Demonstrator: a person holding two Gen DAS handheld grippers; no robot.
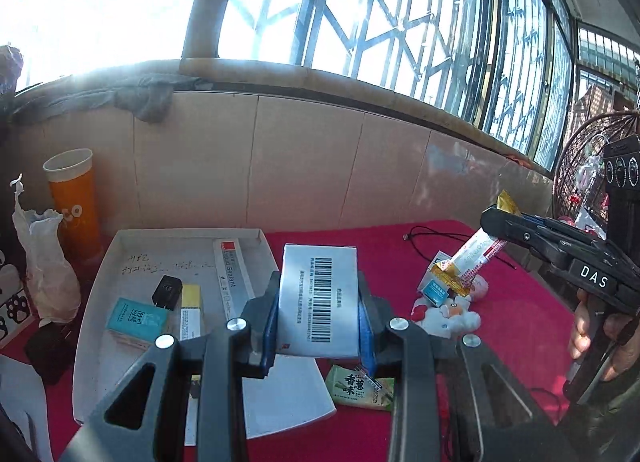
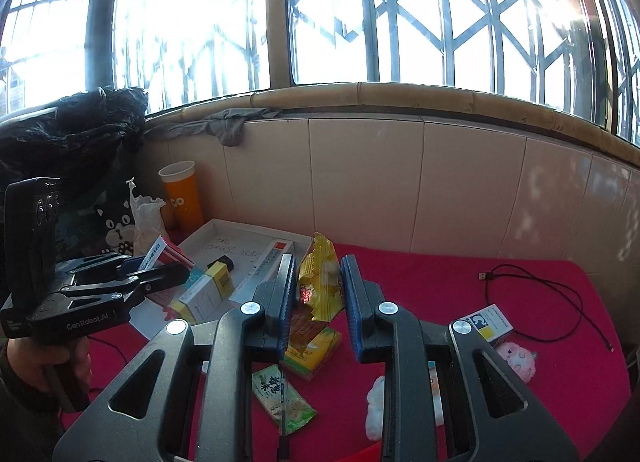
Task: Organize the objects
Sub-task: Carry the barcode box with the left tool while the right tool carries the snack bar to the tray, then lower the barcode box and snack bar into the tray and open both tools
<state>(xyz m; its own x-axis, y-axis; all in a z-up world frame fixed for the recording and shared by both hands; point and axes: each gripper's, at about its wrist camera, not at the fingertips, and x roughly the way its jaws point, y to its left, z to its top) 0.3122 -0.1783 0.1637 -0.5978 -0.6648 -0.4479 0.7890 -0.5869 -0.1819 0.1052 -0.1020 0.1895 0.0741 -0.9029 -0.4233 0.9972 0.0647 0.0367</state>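
A: Left gripper (image 1: pixel 318 304) is clamped on a grey-white cardboard box with a barcode label (image 1: pixel 318 298), lifted off the red-covered counter (image 1: pixel 500 314). Barcode faces the camera; the small print is too fine to read.

B: Right one?

A: Right gripper (image 2: pixel 316 294) is pinching a yellow crinkled snack packet (image 2: pixel 320 282), also lifted. Print on it isn't legible.

B: Readable labels?

A: "Liquid Sealant" on a long white-and-red carton (image 1: pixel 232 274) in the shallow white cardboard tray (image 1: pixel 96 294), ahead-left of the left gripper. "DAS" on the right gripper's body, "GenRobot.AI" on the left gripper's body. Green sachet with Chinese characters (image 1: pixel 360 386) lies on the counter just below the left gripper.

B: Room?

A: Tray's near half is bare. Open red cloth ahead-right of the right gripper, apart from a black USB cable (image 2: pixel 532 290). Tiled wall closes off the far edge.
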